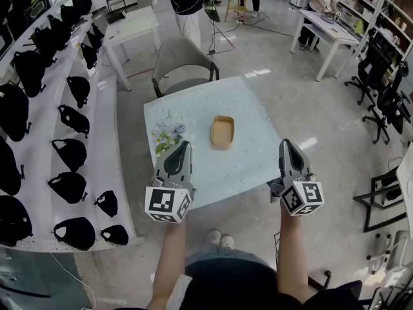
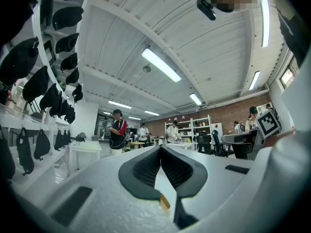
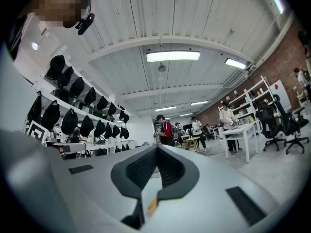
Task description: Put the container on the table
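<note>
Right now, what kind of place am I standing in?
Probably a shared lab or workshop, not a home: a long white rack of black bags runs along one side, people work at white benches, and office chairs stand by storage shelving.

Bright, even light from ceiling tubes, blown white at 12 o'clock in the right gripper view. I note pale glare on the floor at 1 o'clock, head view; shadows soft. Heavy fisheye bend, dark corners. The left gripper and right gripper blur at 6 o'clock.
</note>
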The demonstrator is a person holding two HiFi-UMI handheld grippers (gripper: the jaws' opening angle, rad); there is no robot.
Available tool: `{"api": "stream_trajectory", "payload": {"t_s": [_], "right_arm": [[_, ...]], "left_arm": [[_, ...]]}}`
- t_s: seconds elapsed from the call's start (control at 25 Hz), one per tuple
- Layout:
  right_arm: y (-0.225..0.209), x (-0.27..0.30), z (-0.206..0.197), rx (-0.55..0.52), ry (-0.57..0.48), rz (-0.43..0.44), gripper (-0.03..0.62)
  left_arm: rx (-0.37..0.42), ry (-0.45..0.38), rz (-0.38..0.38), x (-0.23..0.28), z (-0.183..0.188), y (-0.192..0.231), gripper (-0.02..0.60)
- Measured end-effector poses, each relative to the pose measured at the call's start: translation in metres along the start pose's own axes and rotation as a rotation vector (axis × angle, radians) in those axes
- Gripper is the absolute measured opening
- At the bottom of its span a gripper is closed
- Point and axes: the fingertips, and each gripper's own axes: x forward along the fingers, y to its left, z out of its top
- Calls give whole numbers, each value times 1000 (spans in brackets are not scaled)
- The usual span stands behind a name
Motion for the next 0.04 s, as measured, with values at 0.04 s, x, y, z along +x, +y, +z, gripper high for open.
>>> {"api": "stream_trajectory", "payload": {"t_s": [0.04], "right_arm": [[0, 0, 0, 1, 0, 0, -3]], "left_arm": [[0, -1, 0, 0, 0, 0, 8]]}}
